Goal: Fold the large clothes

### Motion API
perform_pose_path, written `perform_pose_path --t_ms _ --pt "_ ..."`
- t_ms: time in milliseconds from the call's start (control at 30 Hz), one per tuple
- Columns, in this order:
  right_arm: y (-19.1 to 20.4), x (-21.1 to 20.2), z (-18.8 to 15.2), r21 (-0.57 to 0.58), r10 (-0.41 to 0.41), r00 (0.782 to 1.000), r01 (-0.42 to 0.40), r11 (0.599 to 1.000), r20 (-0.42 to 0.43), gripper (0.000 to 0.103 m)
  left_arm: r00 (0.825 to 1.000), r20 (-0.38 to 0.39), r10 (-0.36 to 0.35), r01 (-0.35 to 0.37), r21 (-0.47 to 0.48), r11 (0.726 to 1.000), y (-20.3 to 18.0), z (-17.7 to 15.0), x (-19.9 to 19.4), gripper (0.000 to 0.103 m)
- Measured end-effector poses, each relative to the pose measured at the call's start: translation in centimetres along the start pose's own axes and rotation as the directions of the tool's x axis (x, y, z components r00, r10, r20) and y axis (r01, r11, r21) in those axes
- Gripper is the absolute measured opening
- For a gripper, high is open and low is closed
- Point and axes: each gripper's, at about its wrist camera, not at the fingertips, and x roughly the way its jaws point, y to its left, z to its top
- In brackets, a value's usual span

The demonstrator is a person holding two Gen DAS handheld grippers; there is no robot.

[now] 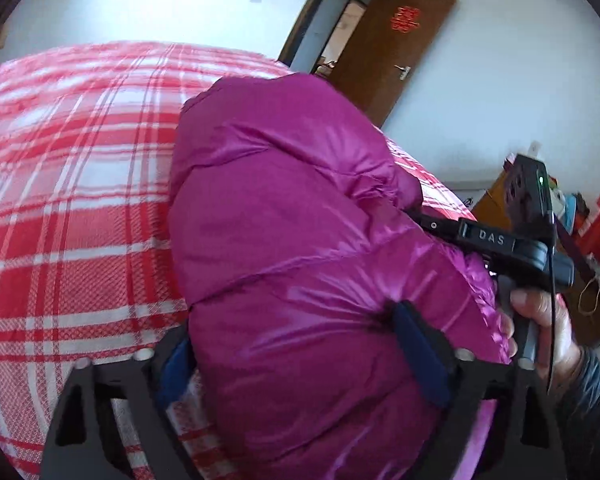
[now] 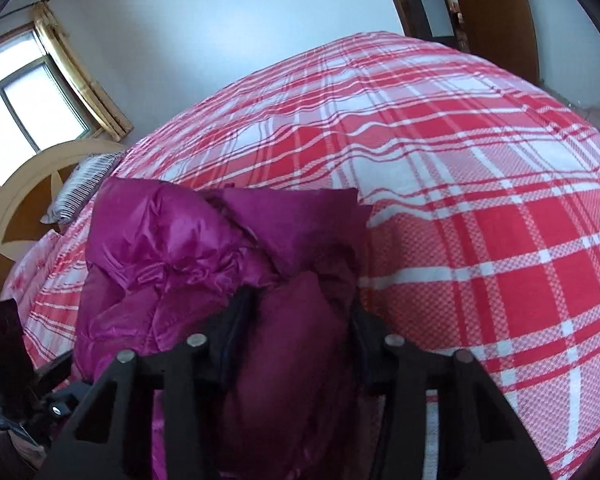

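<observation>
Tilting downward, each hand-held gripper, left [image 1: 296,344] and right [image 2: 296,320], clamps the magenta jacket [image 1: 300,220].

The folded jacket [image 1: 308,240] lies on the bedspread [image 1: 80,208], bunched between both grippers. The left gripper [image 1: 296,344] straddles its near end; the right gripper [image 2: 296,320] clamps a fold. A door [image 1: 384,44] stands behind the bed, a pillow [image 2: 84,184] by the headboard [image 2: 24,196].
</observation>
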Motion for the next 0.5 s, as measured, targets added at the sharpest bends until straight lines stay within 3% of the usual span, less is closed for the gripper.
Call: perform_pose_path --t_ms 100,200,300,500 --pt "0.7 -0.9 -0.4 -0.01 0.024 1.0 -0.024 1.0 0.017 0.018 0.999 0.021 0.029 -0.03 0.052 0.998 -1.1 -0.2 -0.7 0.062" --pt "2.5 -2.6 -0.7 -0.033 0.06 0.997 -0.059 0.998 0.05 0.016 0.998 0.036 0.043 -0.045 0.057 0.997 -2.0 -0.1 -2.5 0.039" --pt "5.1 -5.0 -0.9 -0.07 0.119 0.988 -0.113 0.991 0.095 0.015 0.998 0.044 0.036 -0.038 0.043 0.998 -2.7 0.0 -4.5 0.03" --pt "10.5 -7.0 -0.8 -0.135 0.155 0.981 -0.139 0.981 0.118 0.014 0.992 0.122 0.038 -0.041 0.024 0.999 -2.7 -1.0 -11.0 0.027"
